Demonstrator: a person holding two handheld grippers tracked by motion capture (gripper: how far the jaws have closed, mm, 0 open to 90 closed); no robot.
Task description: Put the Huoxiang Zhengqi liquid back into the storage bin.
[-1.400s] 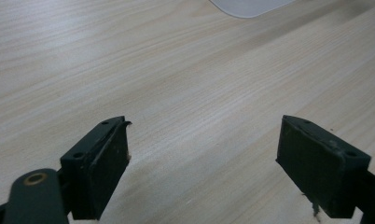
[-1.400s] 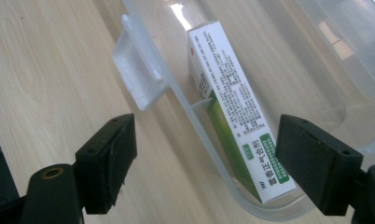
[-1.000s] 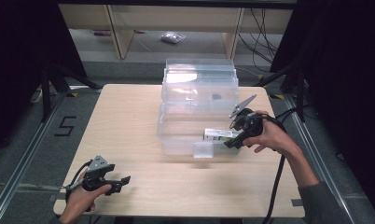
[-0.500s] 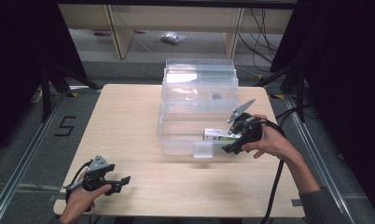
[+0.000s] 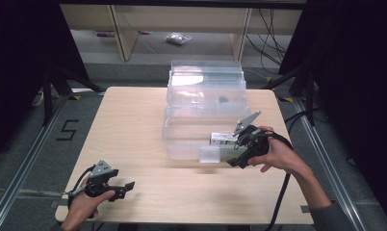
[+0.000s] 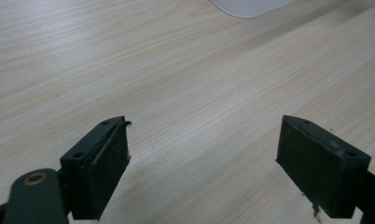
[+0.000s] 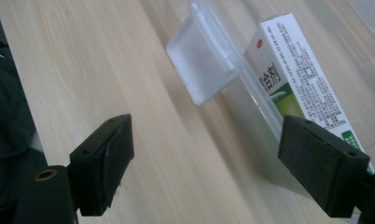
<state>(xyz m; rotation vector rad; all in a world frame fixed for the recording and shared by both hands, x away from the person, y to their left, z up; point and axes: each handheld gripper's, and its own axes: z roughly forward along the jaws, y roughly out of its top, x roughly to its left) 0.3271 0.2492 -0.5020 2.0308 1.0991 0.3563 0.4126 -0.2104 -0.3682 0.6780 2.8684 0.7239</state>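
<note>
Right tongs (image 5: 236, 153) open beside the white-green carton (image 7: 301, 79) in the clear bin (image 5: 187, 144) at counter's 3 o'clock, should back out level; left tongs (image 5: 122, 188) open, idle at 7.

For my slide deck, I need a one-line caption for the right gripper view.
Open right gripper beside a clear plastic bin holding a white-and-green carton, above a wooden table.

Left hand-held gripper (image 5: 126, 186): black body, grey three-cornered plate on top, black cable trailing.
Right hand-held gripper (image 5: 234, 153): black, same grey plate, thick black cable.
Jaws: flat black blocks with screw holes; brass-coloured pivot ring.
Sleeve (image 5: 333, 217): dark grey.
</note>
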